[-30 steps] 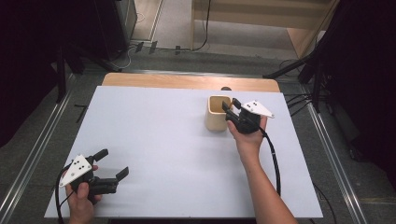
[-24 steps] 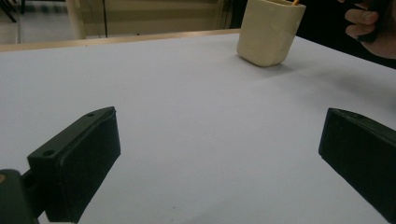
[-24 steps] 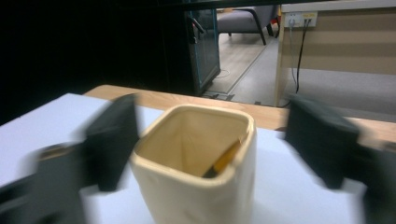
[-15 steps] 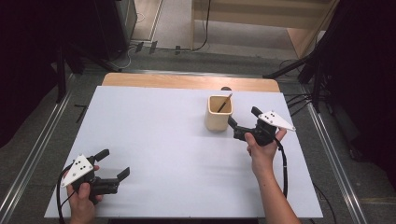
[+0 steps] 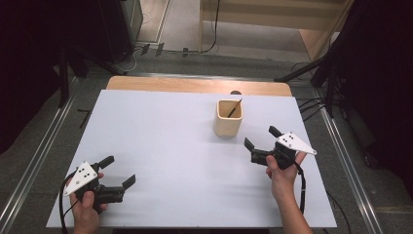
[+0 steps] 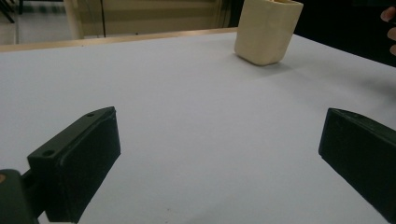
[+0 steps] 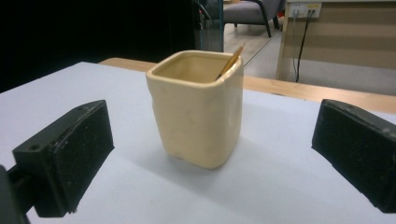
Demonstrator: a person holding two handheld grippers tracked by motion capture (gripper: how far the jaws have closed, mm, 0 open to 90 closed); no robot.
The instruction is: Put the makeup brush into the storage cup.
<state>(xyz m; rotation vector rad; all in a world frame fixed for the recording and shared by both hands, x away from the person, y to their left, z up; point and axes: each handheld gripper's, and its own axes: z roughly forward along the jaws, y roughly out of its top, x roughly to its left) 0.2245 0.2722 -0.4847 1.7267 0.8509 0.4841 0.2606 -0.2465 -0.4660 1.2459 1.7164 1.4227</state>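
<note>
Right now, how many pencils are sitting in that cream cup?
1. A single pencil leans against the far right corner of the cream cup, tip poking above the rim. The cup's bottom is hidden, so something shorter could lie inside.

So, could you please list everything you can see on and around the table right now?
Cream square ceramic cup: one, cream, upright on the far right part of the sheet.
Thin brown wooden stick: one, brown with a dark tip, leaning inside the cup.
Pale blue-grey sheet: one, covering most of the table.
Wooden table: one, light brown, bare strip at the far edge.
Left gripper: one, black, open, near left corner.
Right gripper: one, black, open, just short of the cup.
Hands: two, holding the grippers.
</note>
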